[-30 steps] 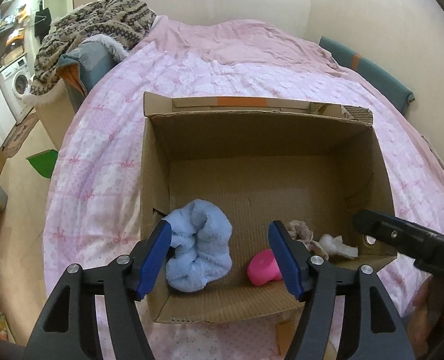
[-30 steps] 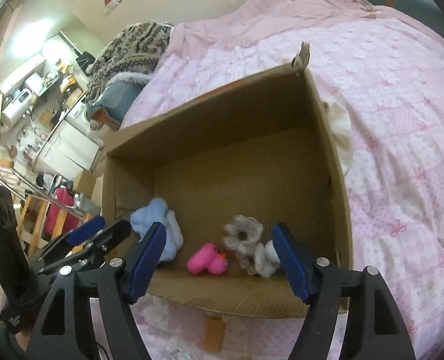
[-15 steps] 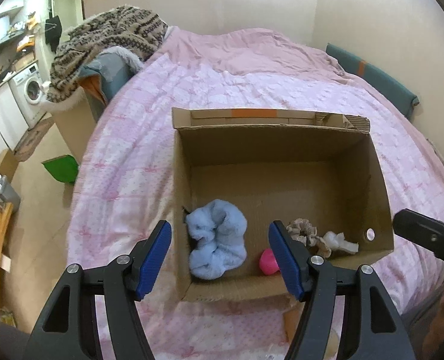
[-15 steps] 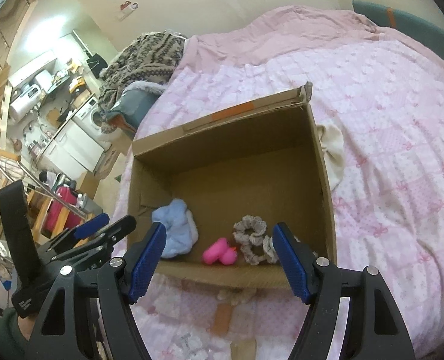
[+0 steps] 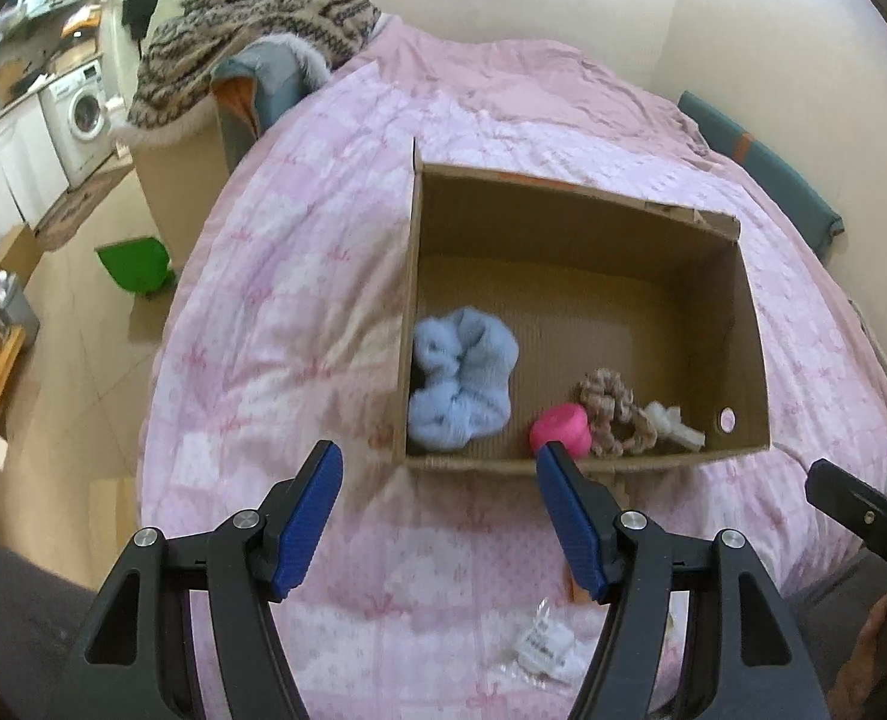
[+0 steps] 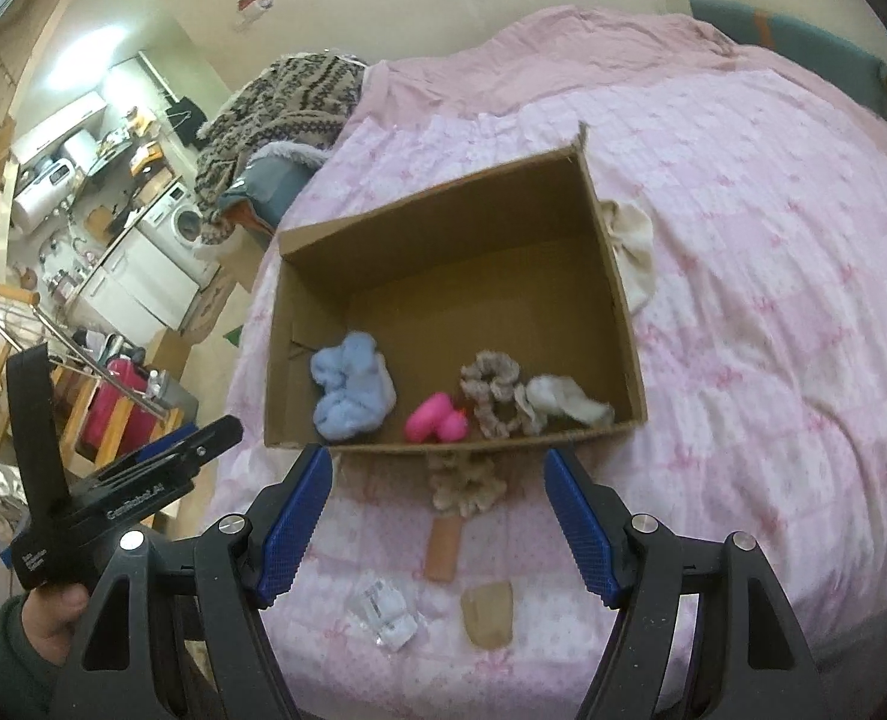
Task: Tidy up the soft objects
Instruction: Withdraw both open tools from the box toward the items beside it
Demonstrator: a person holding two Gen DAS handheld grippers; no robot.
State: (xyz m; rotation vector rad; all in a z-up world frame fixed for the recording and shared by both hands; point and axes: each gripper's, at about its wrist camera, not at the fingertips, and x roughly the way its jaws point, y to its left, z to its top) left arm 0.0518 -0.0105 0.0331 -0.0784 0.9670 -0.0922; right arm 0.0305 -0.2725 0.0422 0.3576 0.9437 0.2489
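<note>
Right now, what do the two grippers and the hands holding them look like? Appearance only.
Both the left gripper and the right gripper are black plastic clamp-style frames with silver pivot bolts and ribbed blue finger pads. The left body carries white lettering, blurred. The left hand is bare below a dark green sleeve. No cables visible.

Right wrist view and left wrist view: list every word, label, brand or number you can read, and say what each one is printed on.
"GenRobot.AI": white lettering on the black body of the left hand-held gripper, seen in the right wrist view.
Small white label lower on that same black body: too small to read.
Small clear plastic packet with printing on the pink patterned bedspread: blurred, not readable.
Brown cardboard box: no legible text.
</note>
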